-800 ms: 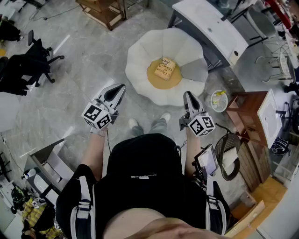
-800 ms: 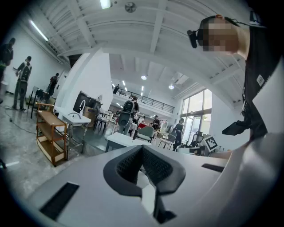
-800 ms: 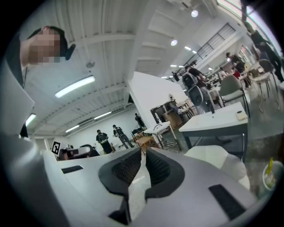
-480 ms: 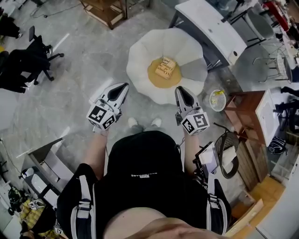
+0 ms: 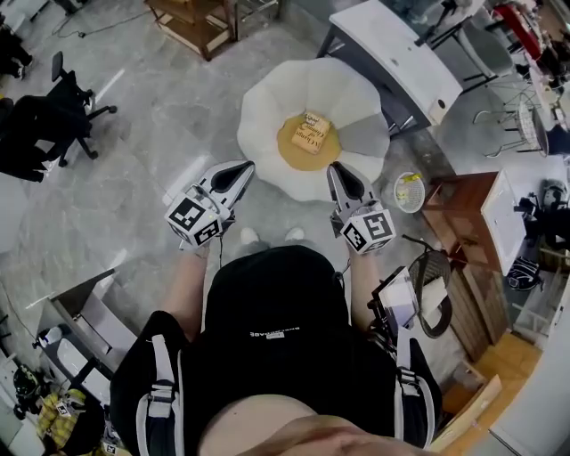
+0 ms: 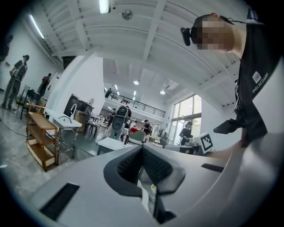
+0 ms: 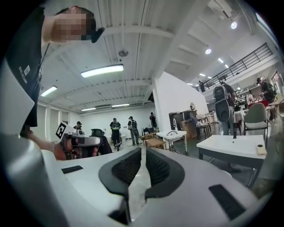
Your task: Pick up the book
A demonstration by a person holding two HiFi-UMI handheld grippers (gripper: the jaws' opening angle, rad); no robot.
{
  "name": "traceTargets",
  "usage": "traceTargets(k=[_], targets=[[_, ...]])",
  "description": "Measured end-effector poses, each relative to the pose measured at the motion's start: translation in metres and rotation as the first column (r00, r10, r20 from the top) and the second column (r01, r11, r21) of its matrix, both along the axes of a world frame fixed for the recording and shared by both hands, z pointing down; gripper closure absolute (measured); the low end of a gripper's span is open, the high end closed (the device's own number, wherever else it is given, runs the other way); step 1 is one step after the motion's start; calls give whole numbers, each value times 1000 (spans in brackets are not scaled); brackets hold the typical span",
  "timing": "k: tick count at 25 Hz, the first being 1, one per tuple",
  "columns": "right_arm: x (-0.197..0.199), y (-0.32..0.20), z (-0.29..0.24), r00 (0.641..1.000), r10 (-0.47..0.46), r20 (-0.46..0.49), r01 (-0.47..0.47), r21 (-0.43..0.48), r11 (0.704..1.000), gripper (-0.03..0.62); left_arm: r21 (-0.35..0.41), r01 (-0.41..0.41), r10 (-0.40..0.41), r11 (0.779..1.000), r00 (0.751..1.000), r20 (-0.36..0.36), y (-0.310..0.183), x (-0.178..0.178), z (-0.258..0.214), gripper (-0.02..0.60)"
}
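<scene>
The book (image 5: 310, 134), tan with dark print on its cover, lies on the yellow centre (image 5: 289, 148) of a white flower-shaped seat (image 5: 267, 102) in the head view. My left gripper (image 5: 246, 166) is held level just left of the seat's near edge, jaws shut with nothing between them. My right gripper (image 5: 336, 168) hovers over the seat's near rim, below and right of the book, its pads together and empty. Neither touches the book. In the left gripper view the left gripper (image 6: 142, 148) shows closed pads; the right gripper (image 7: 143, 150) looks the same in its own view.
A white desk (image 5: 392, 53) stands behind the seat to the right. A brown wooden table (image 5: 450, 209) and a small round basket (image 5: 409, 191) sit at the right, a black office chair (image 5: 44, 125) at the left, a wooden rack (image 5: 191, 22) at the top. Bare grey floor (image 5: 151, 134) lies left of the seat.
Both grippers have moved forward toward the flower seat. The right one shifted left and up to the seat's near rim. The person has stepped closer.
</scene>
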State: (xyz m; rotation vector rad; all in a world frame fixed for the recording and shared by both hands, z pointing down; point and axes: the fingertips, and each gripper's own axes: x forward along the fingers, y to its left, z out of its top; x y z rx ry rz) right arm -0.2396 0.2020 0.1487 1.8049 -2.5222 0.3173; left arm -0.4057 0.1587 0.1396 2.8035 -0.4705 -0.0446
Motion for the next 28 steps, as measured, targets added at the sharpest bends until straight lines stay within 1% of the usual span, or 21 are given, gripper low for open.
traceTargets(k=[2, 5, 7, 10, 13, 16, 21, 25, 28], targets=[[-4, 0, -2, 1000, 10, 5, -10, 2, 1000, 545, -8, -20, 20, 1000, 1000, 19, 2, -2, 2, 568], [-8, -4, -3, 1000, 22, 11, -22, 7, 1000, 545, 3, -40, 40, 999, 998, 55, 1, -4, 7, 568], [-9, -6, 0, 999, 26, 19, -26, 5, 1000, 545, 8, -61, 60, 998, 996, 64, 2, -1, 13, 568], [-3, -7, 5, 999, 30, 37, -30, -3, 1000, 545, -2, -54, 54, 999, 996, 71, -1, 9, 19, 568], [18, -11, 9, 997, 44, 63, -43, -10, 999, 545, -19, -42, 44, 999, 996, 77, -8, 26, 25, 568], [45, -24, 15, 997, 39, 70, -38, -19, 999, 545, -26, -27, 29, 999, 997, 65, -19, 48, 28, 568], [94, -53, 15, 995, 2, 100, 0, -26, 1000, 545, -80, 50, -46, 996, 998, 50, -49, 91, 33, 568], [131, -79, 17, 994, -37, 102, 40, -26, 999, 545, -92, 89, -84, 992, 995, 58, -70, 126, 34, 568], [152, -99, 19, 991, -63, 115, 67, -24, 997, 545, -99, 126, -121, 987, 991, 57, -86, 143, 34, 568]])
